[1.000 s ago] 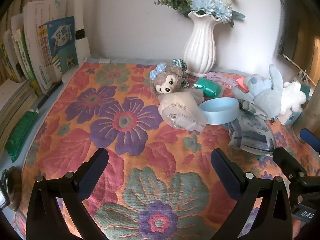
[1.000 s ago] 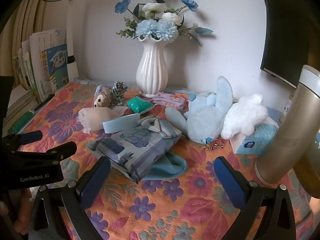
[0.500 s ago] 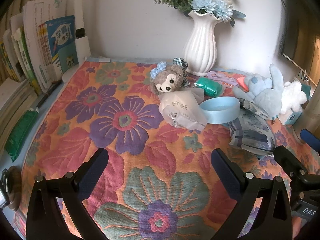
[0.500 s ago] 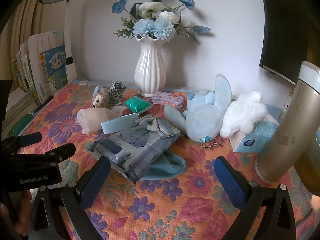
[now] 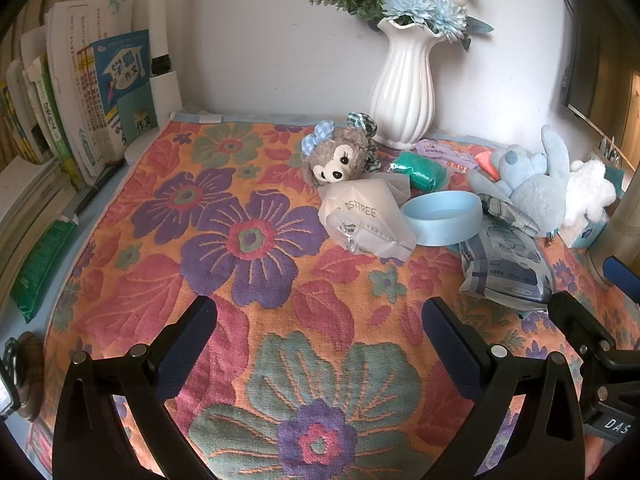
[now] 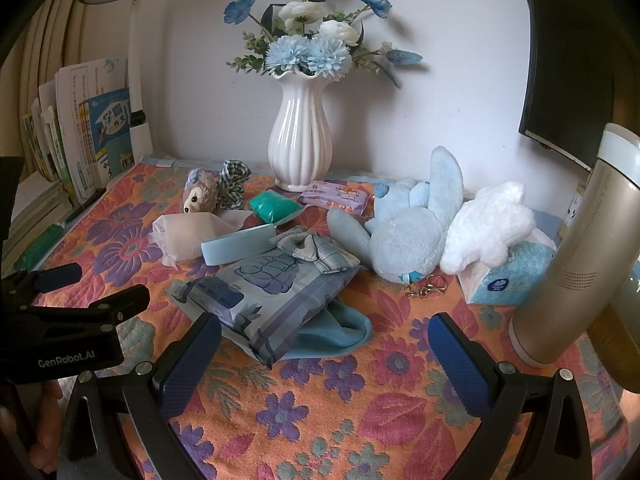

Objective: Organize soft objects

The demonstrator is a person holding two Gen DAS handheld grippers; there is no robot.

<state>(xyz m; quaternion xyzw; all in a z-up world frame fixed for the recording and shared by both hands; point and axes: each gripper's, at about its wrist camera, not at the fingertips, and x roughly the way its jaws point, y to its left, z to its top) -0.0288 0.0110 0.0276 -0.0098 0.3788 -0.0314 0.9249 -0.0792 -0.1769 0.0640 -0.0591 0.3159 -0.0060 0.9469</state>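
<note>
With both sets of jaws apart and empty, the right gripper (image 6: 324, 356) sits nearer the wipes pack (image 6: 264, 300), lying just ahead-left, its long axis seemingly running near-left to far-right.

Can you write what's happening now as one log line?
left gripper: open, empty | right gripper: open, empty | blue plush, white plush: untouched on floral cloth

A woven floral cloth (image 6: 400, 412) is covering the table, looking coarse and matt. The ribbed vase (image 6: 300, 140) is shining like glazed ceramic. The blue plush rabbit (image 6: 404, 236) and white plush toy (image 6: 488, 228) are showing soft fuzzy pile. The wipes pack (image 6: 264, 300) is gleaming as crinkled plastic film, and the gold flask (image 6: 580, 256) is showing a brushed metallic sheen.
</note>
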